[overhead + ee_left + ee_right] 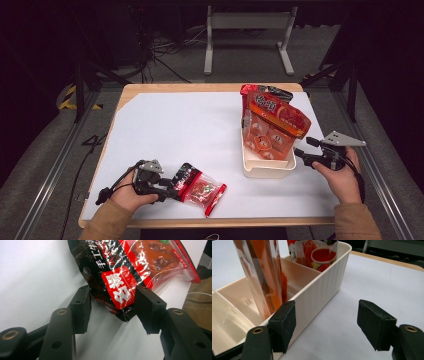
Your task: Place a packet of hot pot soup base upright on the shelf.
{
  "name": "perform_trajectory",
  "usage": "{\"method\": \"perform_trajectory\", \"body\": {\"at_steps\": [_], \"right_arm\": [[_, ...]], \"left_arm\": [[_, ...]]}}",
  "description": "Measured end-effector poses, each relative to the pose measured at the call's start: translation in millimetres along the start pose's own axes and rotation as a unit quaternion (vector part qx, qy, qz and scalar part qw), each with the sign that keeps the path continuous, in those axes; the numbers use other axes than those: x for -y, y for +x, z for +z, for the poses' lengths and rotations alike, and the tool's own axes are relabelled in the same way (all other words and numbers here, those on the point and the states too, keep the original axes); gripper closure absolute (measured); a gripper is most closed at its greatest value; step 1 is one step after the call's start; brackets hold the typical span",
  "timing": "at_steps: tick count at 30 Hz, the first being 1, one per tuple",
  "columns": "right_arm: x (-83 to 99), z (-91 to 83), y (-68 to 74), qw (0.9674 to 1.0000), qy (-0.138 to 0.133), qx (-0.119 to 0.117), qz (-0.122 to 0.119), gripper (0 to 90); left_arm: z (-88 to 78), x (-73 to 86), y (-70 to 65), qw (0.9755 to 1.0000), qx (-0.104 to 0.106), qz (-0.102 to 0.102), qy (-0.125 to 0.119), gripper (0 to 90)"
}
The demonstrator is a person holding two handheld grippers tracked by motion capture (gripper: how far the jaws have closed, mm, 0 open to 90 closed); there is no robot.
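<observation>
A clear snack bag (204,191) with red edges and a black top lies flat near the table's front edge. My left gripper (171,193) reaches it from the left. In the left gripper view the bag's black and red top end (117,287) lies between the two pads, which stand wide at its edges without squeezing it; left gripper (112,293) is open. My right gripper (299,153) sits just right of a white bin (265,173). Its jaws (325,308) are open on bare table, the left pad (284,322) by the bin's ribbed wall (322,285).
Large red snack packets (274,119) stand upright in the bin and lean out over its far end. A clear packet (265,275) rises inside the bin close to my right gripper. A white sheet (175,125) covers the wooden table. A metal stand (247,30) is behind the table.
</observation>
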State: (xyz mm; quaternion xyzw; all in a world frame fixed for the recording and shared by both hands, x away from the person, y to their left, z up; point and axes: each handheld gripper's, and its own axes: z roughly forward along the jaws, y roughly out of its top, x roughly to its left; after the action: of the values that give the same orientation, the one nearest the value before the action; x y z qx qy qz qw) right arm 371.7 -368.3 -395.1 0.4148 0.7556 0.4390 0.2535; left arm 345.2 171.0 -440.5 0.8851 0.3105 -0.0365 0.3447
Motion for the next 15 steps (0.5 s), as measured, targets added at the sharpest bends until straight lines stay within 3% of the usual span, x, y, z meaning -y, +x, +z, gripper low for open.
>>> {"method": "perform_trajectory", "body": {"at_steps": [5,11,15], "right_arm": [[0.2,0.0,-0.1,1.0000,0.000,-0.001,0.001,31.6],[0.2,0.2,0.1,1.0000,0.000,0.000,0.001,31.7],[0.1,0.1,0.0,1.0000,-0.001,-0.001,0.001,31.7]], "left_arm": [[-0.3,0.3,-1.9,0.9999,-0.010,-0.002,0.004,48.2],[-0.9,0.7,-3.5,0.9992,-0.040,0.001,0.006,65.8],[-0.3,0.6,-3.6,0.9992,-0.038,-0.007,0.004,72.3]]}}
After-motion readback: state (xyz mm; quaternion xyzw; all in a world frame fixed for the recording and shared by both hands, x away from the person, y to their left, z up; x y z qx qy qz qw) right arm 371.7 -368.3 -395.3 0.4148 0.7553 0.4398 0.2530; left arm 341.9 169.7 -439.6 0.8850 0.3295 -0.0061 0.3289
